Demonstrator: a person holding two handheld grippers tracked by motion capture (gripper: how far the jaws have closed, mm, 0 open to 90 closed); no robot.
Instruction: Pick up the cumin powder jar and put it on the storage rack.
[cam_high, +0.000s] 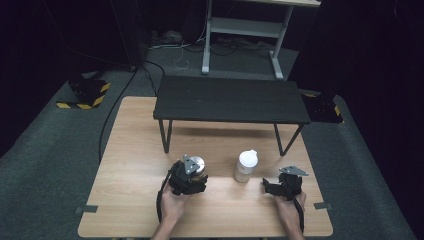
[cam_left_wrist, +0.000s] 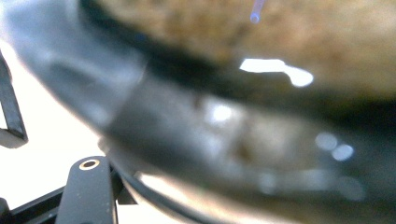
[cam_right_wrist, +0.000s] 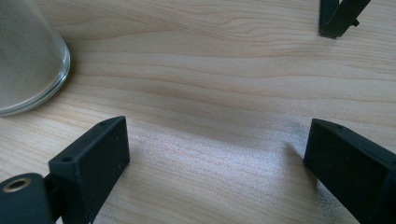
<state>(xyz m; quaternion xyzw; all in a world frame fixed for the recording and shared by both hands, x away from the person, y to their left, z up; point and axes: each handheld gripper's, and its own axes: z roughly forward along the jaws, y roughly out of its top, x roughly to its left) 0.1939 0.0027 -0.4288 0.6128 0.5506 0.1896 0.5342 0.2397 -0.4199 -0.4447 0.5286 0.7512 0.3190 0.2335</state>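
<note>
Hands at the near desk (cam_high: 130, 210) edge hold both tools: the left tool (cam_high: 189, 177) touches a metal-lidded glass jar (cam_high: 196, 165), left of the white-capped frosted bottle (cam_high: 245, 166). Left gripper view: the blurred jar (cam_left_wrist: 224, 135) looms close, grip uncertain. Right gripper view: the right tool (cam_right_wrist: 217, 163) gapes empty beside the bottle (cam_right_wrist: 28, 56); nothing looks accomplished yet.

Two jars (cam_high: 196, 165) (cam_high: 246, 166), one black shelf (cam_high: 230, 99)
</note>
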